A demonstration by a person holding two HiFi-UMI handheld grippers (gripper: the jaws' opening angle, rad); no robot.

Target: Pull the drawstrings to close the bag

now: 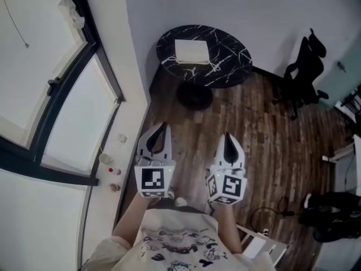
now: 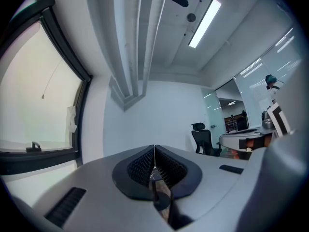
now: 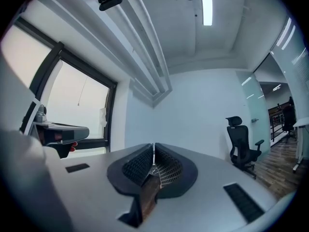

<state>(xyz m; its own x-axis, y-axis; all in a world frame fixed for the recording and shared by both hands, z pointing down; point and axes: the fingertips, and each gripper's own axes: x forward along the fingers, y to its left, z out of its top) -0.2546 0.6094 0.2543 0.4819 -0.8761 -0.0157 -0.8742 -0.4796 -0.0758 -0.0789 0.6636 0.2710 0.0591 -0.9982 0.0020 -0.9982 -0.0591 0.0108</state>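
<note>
- Printed shirt (image 1: 175, 239), white with dark drawings, is seen at the bottom edge of the head view, worn by the person holding both tools.
- Left tongs (image 1: 161, 130) are held level just in front of the shirt. A marker cube (image 1: 153, 179) is carried on the near end. In the left gripper view the left tongs (image 2: 154, 152) are pressed together, the ribbed pads meeting at the tips with nothing pinched between them.
- Right tongs (image 1: 228, 141) are held beside the left, apart from it, with their own marker cube (image 1: 228, 186). In the right gripper view the right tongs (image 3: 153, 152) are likewise pressed together and empty.
- Floor (image 1: 265, 134) of dark wood planks is seen below both tools.
- Desk (image 1: 231, 49), round with a black marbled top on a single pedestal, is placed against the wall, well apart from both tongs.
- Bag (image 1: 192, 51), white and squarish, is laid flat on the desk, toward its left half.
- Drawstrings (image 1: 213, 68), white, are trailed on the desk top at the bag's near right corner.
- Office chair (image 1: 302, 75), black, is stood right of the desk; it is also seen in the right gripper view (image 3: 241, 141).
- Window (image 1: 56, 95) with a dark frame is set along the left. Several small items (image 1: 105, 158), too small to identify, are lined up on its sill.
</note>
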